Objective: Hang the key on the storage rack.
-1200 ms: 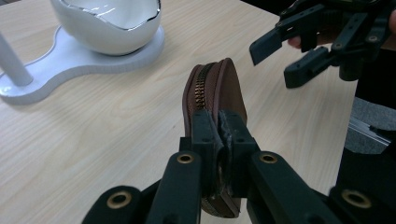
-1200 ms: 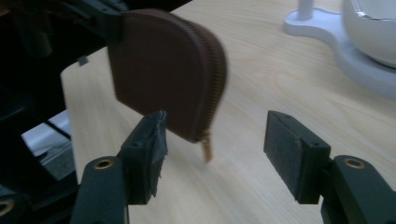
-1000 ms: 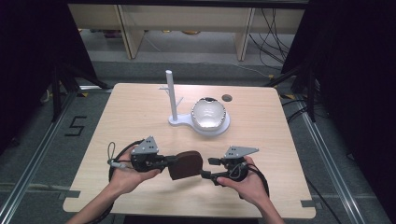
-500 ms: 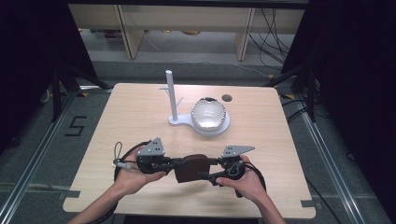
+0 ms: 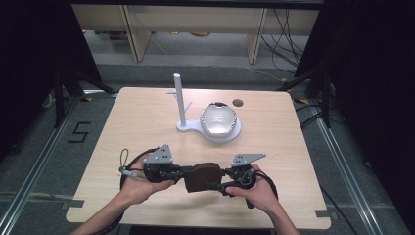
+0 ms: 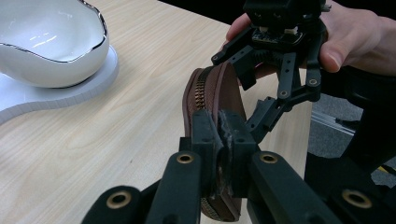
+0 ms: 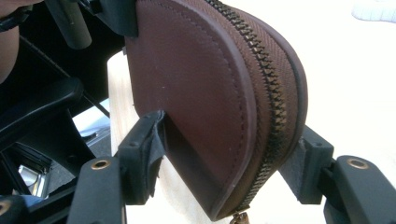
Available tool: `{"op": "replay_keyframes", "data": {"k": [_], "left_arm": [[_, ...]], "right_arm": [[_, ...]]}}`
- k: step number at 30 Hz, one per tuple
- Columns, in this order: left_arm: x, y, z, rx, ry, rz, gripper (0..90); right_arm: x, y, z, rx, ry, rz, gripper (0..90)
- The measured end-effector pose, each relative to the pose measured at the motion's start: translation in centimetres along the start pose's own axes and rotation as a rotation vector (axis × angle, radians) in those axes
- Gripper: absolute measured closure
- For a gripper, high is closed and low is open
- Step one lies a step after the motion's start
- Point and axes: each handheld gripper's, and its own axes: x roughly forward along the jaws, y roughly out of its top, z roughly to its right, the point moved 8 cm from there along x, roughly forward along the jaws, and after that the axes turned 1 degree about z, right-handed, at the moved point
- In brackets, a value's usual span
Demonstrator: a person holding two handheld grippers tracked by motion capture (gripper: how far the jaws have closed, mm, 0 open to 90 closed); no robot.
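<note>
A brown zipped pouch (image 5: 203, 176) hangs just above the table's near edge, held between both grippers. My left gripper (image 5: 188, 174) comes in from the left and is shut on the pouch's edge (image 6: 215, 88); its jaws (image 6: 219, 135) pinch the seam tightly. My right gripper (image 5: 220, 185) comes in from the right. Its jaws have just been closing with the pouch's (image 7: 201, 93) rounded end between them, and both pads (image 7: 152, 140) lie against its sides. The left gripper view shows the right gripper (image 6: 261, 79) astride the pouch's far end.
A white bowl (image 5: 219, 120) rests on a white stand base with an upright post (image 5: 178, 98) at the table's middle back. A small dark round hole (image 5: 238, 103) lies behind it. The bowl (image 6: 46, 37) sits close by at the left gripper view's upper left.
The pouch and the left gripper have shifted slightly toward the right gripper, and the right gripper's jaws now sit around the pouch's end. Both hands otherwise stay in place.
</note>
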Motion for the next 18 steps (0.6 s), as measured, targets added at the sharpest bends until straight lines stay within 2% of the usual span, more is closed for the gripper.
{"op": "replay_keyframes", "data": {"k": [1,2,6,7,9,11,14,15,16,17,18], "left_arm": [[0.0,0.0,0.0,0.002,0.001,0.0,84.6],[-0.1,0.0,-0.1,0.004,0.005,-0.004,84.6],[-0.1,0.1,-0.2,0.001,-0.002,0.012,84.3],[-0.2,0.2,-0.4,0.009,0.005,0.011,84.2],[-0.2,0.2,-0.6,0.009,0.007,0.014,83.8],[-0.2,0.3,-0.8,0.009,0.008,0.024,83.2],[-0.1,0.2,-1.2,0.023,0.014,0.028,81.4],[-0.1,0.1,-1.4,0.033,0.019,0.026,80.1],[0.0,0.1,-1.5,0.047,0.018,0.029,78.8],[0.1,0.0,-1.8,0.072,0.049,0.022,77.5],[0.0,-0.1,-2.1,0.088,0.077,0.012,77.4]], "right_arm": [[-0.1,0.0,-0.1,0.009,0.001,-0.006,40.6],[-0.2,0.0,0.2,-0.013,-0.017,0.004,41.5],[-0.6,0.1,-0.3,0.042,0.034,0.014,49.5],[-0.7,0.2,0.0,0.009,0.024,0.02,52.5],[-1.0,0.2,-0.2,0.023,0.039,0.026,58.8],[-1.3,0.3,-0.5,0.06,0.061,0.029,63.2],[-1.5,0.6,-0.6,0.018,0.064,0.033,67.2],[-1.7,0.5,-1.0,0.061,0.051,0.005,68.1],[-1.7,0.6,-0.7,0.012,0.036,0.008,68.3],[-1.7,0.7,-0.7,-0.008,0.031,0.003,69.0],[-1.8,0.6,-0.8,0.018,-0.004,-0.023,69.3]]}}
